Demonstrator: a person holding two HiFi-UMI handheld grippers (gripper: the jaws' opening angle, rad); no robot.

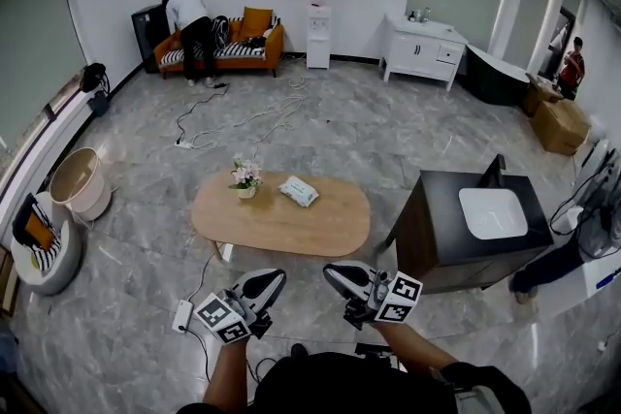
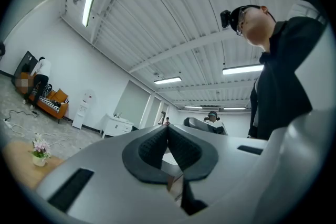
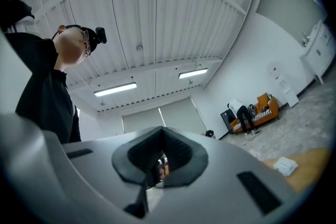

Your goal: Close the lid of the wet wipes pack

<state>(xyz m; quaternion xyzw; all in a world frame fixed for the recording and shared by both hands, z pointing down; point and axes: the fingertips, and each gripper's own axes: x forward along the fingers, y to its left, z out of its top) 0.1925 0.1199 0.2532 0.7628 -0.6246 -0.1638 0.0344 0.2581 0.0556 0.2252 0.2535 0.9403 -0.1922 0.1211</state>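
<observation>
The pack point(image 1: 298, 191) lay flat on the oval surface point(image 1: 330, 226), toward its far edge and just beside a flowerpot point(image 1: 245, 179) at its 9 o'clock. In the head view its long axis ran from 10 to 4 o'clock. At this range the lid's state could not be made out, so it may have been open or already closed.

The left claw point(image 1: 260, 284) and right claw point(image 1: 344, 279) were held side by side near the person's body, short of the near edge of the surface and well apart from the pack. Each claw's own view showed its jaws together with nothing between them. Both claws were angled up toward the ceiling.

The pack lay at about 12 o'clock from the pair, between their two lines of reach. Neither claw was plainly nearer. The right gripper view showed the pack point(image 3: 285, 165) low at its 4 o'clock. The left gripper view showed the flowerpot point(image 2: 39, 148) but not the pack.
</observation>
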